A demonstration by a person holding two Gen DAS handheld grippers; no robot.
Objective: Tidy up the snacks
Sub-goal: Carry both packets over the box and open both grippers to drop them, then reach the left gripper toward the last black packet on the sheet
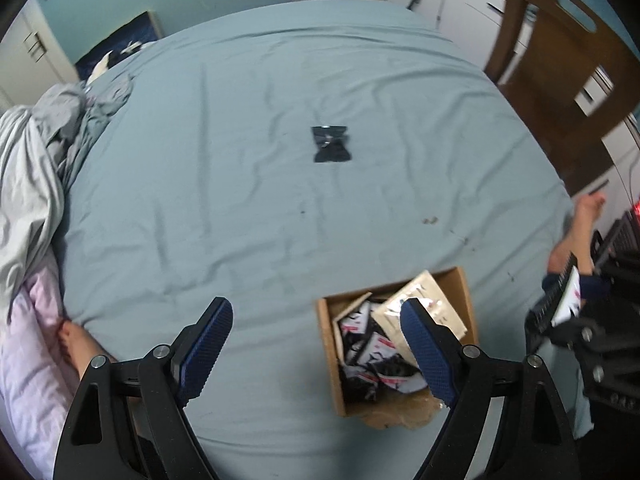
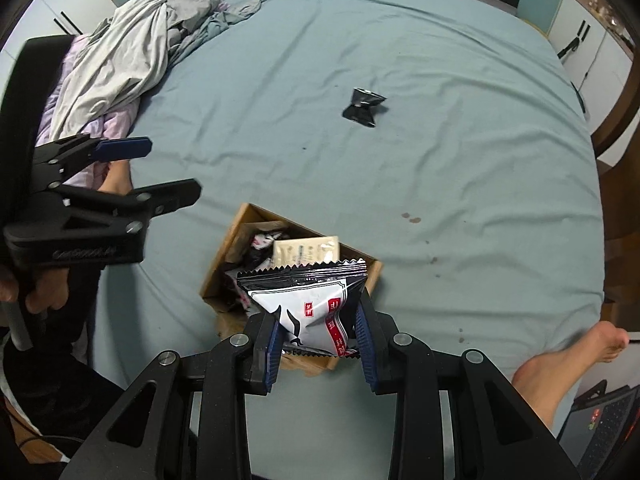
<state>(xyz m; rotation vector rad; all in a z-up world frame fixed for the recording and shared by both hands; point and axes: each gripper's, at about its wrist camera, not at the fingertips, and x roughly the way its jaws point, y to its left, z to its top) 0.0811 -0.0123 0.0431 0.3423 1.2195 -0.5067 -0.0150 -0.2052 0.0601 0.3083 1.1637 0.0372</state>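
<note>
An open cardboard box [image 1: 456, 280] [image 2: 228, 252] sits on the bed, holding several black-and-white snack packets [image 1: 380, 360] and a beige pouch [image 2: 308, 254]. My left gripper [image 1: 316, 308] [image 2: 174, 168] hovers above and left of the box, open wide, nothing between its blue pads. My right gripper [image 2: 318, 316] is shut on a white, black and red snack packet [image 2: 308, 296] [image 1: 570, 296], held over the box's near edge. One crumpled black packet [image 1: 331, 144] [image 2: 364, 107] lies alone mid-bed.
The bed has a blue-green sheet [image 1: 240, 160]. Crumpled grey bedding [image 2: 132, 48] is piled at its left side. A wooden chair [image 1: 560, 60] stands at the right. A person's bare feet [image 2: 576, 356] [image 1: 80, 344] rest at the bed's edges, near a laptop [image 2: 600, 420].
</note>
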